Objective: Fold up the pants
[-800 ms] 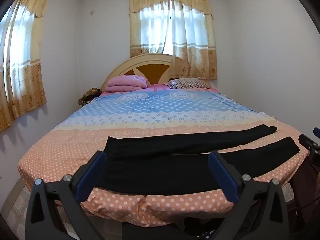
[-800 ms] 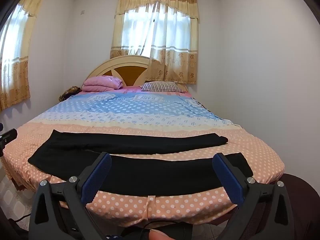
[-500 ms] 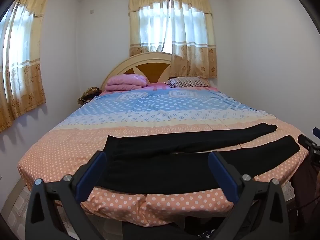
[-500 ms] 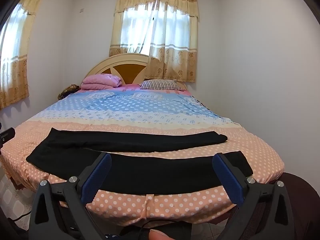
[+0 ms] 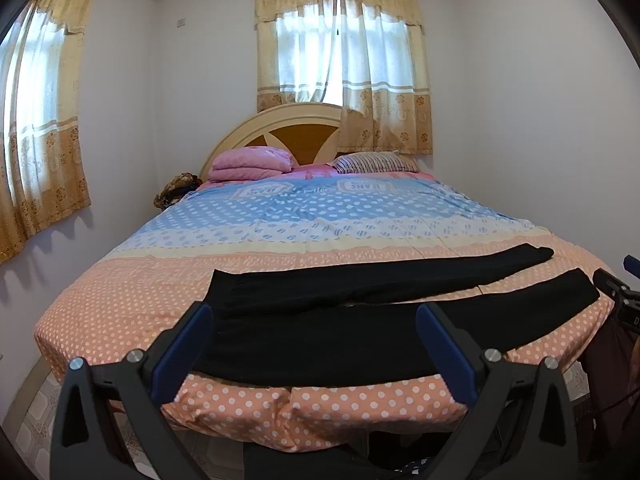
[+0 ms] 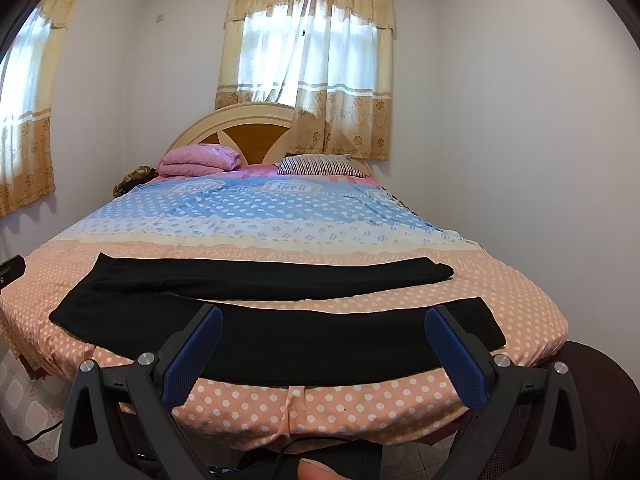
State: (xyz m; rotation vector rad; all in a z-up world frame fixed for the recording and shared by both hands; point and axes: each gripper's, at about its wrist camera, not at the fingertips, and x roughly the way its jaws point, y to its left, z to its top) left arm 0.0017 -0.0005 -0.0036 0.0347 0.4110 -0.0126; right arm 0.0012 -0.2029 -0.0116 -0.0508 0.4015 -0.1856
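Black pants [image 5: 340,320] lie flat across the foot of the bed, waist at the left and both legs stretched to the right, slightly apart. The right wrist view shows the same pants [image 6: 280,320], their near leg along the bed's front edge. My left gripper [image 5: 316,344] hangs open before the waist half, short of the bed, nothing between its blue pads. My right gripper [image 6: 324,344] is open too, in front of the near leg's cuff half, holding nothing. The other gripper's tip [image 5: 616,296] shows at the right edge of the left wrist view.
The bed [image 5: 120,300] has a dotted peach and blue cover, a folded pink blanket [image 5: 250,162] and a striped pillow [image 5: 374,162] by the headboard. Walls stand close on both sides. A fingertip [image 6: 316,470] and a dark cable show at the bottom of the right wrist view.
Both views have shifted only slightly; the bed sits a touch lower in the right wrist view. The pants have not moved and both grippers stay open.
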